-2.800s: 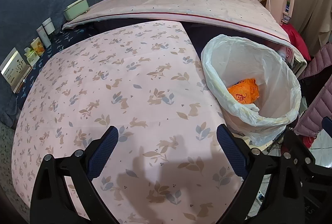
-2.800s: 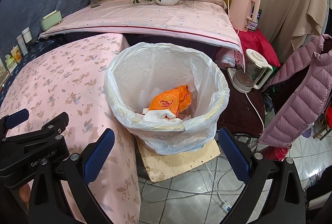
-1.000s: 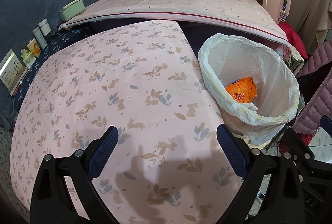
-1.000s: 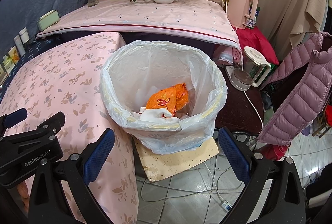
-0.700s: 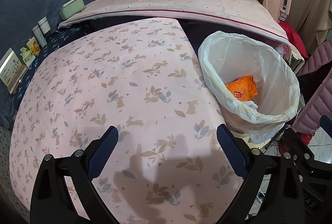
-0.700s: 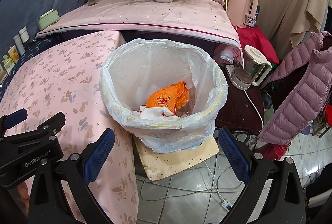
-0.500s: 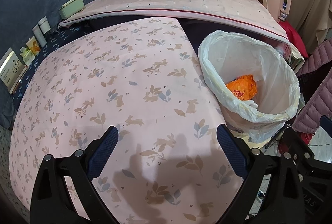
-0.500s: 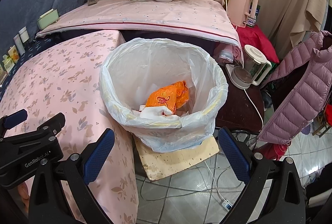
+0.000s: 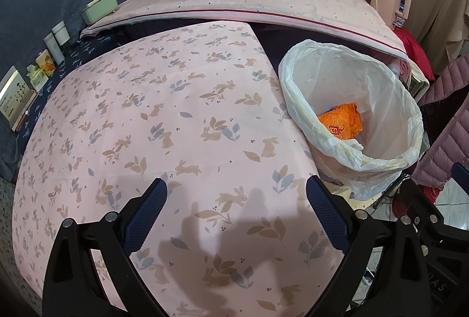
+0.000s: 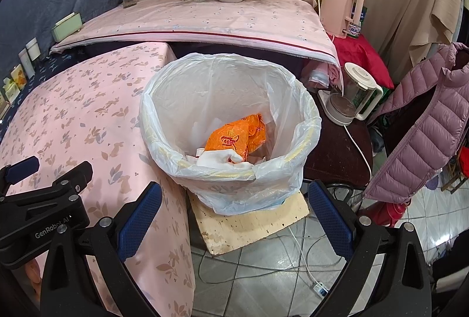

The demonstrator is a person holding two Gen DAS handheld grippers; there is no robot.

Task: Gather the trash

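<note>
Trash bin (image 10: 231, 123), lined with a white bag, stands on a pale board (image 10: 252, 223) on the tiled floor, just beside the pink rabbit-print table (image 9: 164, 117). Inside I see an orange wrapper (image 10: 236, 139) and some white crumpled paper (image 10: 218, 157) (both low in the bag). My left gripper (image 9: 236, 211) hangs over the tablecloth, jaws spread wide, holding nothing. My right gripper (image 10: 234, 213) hovers in front of the bin, likewise spread and empty.
</note>
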